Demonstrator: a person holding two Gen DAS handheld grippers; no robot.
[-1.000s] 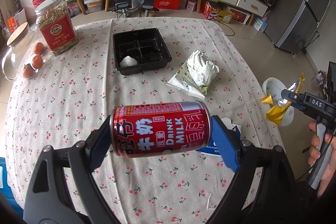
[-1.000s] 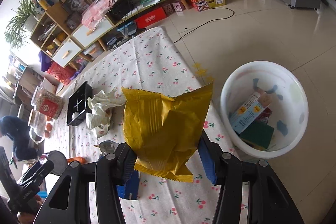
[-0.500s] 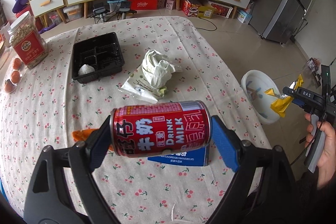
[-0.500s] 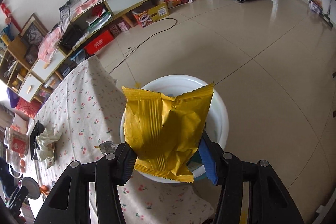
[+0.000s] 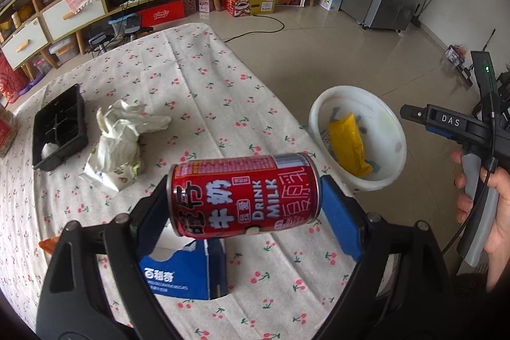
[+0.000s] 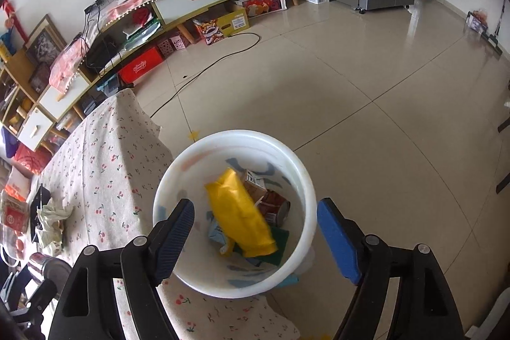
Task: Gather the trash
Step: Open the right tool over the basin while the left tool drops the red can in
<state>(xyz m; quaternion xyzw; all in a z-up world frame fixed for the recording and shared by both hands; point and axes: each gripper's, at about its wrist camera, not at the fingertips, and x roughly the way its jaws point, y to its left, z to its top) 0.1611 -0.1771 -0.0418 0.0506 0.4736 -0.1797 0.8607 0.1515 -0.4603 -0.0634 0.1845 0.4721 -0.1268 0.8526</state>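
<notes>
My left gripper (image 5: 244, 202) is shut on a red milk drink can (image 5: 244, 199), held sideways above the table's right part. My right gripper (image 6: 255, 231) is open and empty above the white trash bin (image 6: 302, 180) on the floor beside the table. The yellow wrapper (image 6: 242, 215) lies in the bin on other trash; it also shows in the left wrist view (image 5: 349, 145), inside the bin (image 5: 400, 142). The right gripper (image 5: 414, 113) shows at the right of the left wrist view. On the table lie a crumpled white paper wrapper (image 5: 118, 142) and a blue carton (image 5: 181, 273).
A black plastic tray (image 5: 60, 126) with a white wad sits at the table's left. An orange scrap (image 5: 47, 244) lies at the near left. The cherry-print tablecloth (image 5: 223, 85) covers the table. A cabinet, boxes and a cable stand on the floor behind.
My right gripper opened and dropped the yellow wrapper into the bin. My left gripper carried the can to the right, toward the bin side of the table.
</notes>
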